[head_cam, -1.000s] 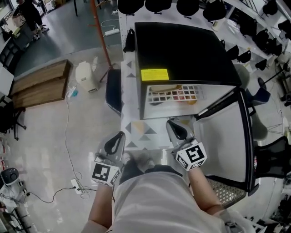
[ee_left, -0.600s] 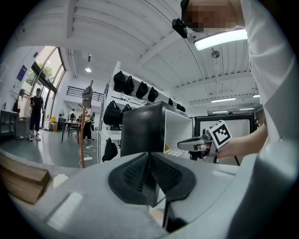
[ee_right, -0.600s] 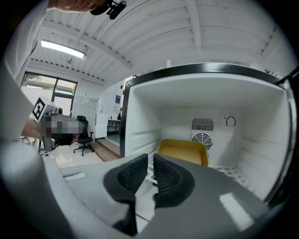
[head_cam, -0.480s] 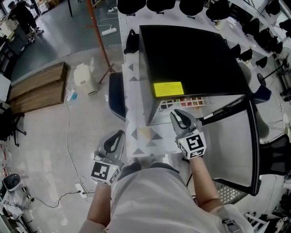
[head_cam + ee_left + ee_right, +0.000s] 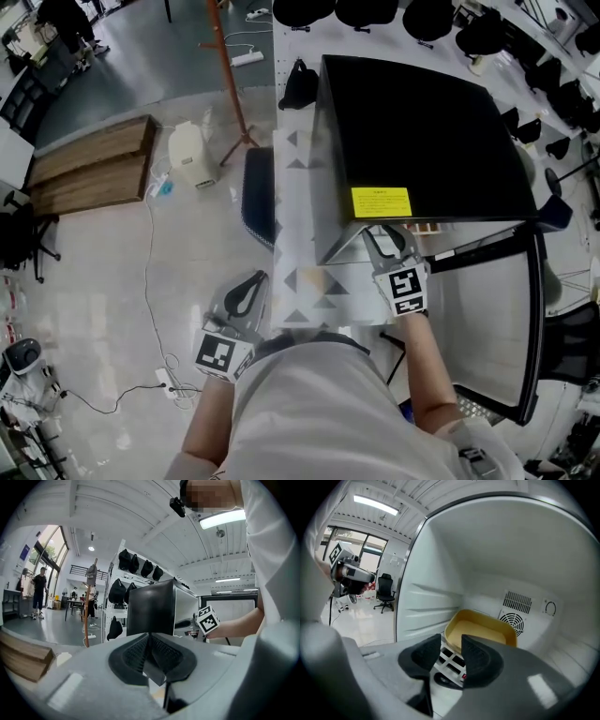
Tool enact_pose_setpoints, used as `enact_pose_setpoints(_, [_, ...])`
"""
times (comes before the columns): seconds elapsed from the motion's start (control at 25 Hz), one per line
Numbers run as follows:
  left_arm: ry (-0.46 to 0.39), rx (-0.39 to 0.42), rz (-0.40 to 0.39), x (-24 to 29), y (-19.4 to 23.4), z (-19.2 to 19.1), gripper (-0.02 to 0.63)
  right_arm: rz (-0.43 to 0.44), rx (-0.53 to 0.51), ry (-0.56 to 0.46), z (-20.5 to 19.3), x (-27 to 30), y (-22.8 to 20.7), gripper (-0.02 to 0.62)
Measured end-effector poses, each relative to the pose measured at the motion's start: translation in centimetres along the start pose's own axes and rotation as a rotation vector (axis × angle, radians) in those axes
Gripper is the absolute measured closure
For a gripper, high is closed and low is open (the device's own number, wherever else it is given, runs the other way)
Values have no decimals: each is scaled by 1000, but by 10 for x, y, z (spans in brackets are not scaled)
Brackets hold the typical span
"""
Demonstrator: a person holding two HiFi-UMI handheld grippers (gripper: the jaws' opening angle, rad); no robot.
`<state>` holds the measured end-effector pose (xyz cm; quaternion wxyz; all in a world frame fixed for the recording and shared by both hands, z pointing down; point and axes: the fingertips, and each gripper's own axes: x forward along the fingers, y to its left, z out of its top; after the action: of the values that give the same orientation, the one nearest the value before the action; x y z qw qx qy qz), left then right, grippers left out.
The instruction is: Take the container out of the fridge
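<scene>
1. Black box-shaped fridge (image 5: 422,131): door (image 5: 487,319) swung wide to the right, giving access.
2. Shallow yellow plastic container (image 5: 480,630) sits inside, near the back wall's fan vent (image 5: 512,619), untouched.
3. Right gripper (image 5: 451,645) at the fridge mouth, aimed at the container; jaws opening, nothing between them, likely readying a grasp.
4. Left gripper (image 5: 150,644): jaws together, empty, held low outside, clear.

Glossy pale floor (image 5: 94,309), wooden boards (image 5: 89,176) at left, hanging black bags (image 5: 300,11)
</scene>
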<state>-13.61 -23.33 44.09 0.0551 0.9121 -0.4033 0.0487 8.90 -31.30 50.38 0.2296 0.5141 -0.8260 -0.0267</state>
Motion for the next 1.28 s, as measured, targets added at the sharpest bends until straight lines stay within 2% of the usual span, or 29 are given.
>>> enact_pose_setpoints(0.36, [-1,-32,68,-9,19,-1,581,21,-125,115,-16,29,-9,451])
enact_pose_setpoints(0.56, [-11,-71,79,-11,22,0,581,23,-160,137,-18,39,-13,453])
enact_pose_setpoints(0.72, [-18,-73,80,-10,21,1,581,36,-193,157,-20,41,-14,488])
enact_pose_setpoints(0.8, [-20,-72,79,-9,21,0,581,40,-210,162,-21,41,-14,525])
enact_pose_setpoints(1.28, [-26,-67,64,-10,13,3,581,33,-259,150,-10,22,-13,558])
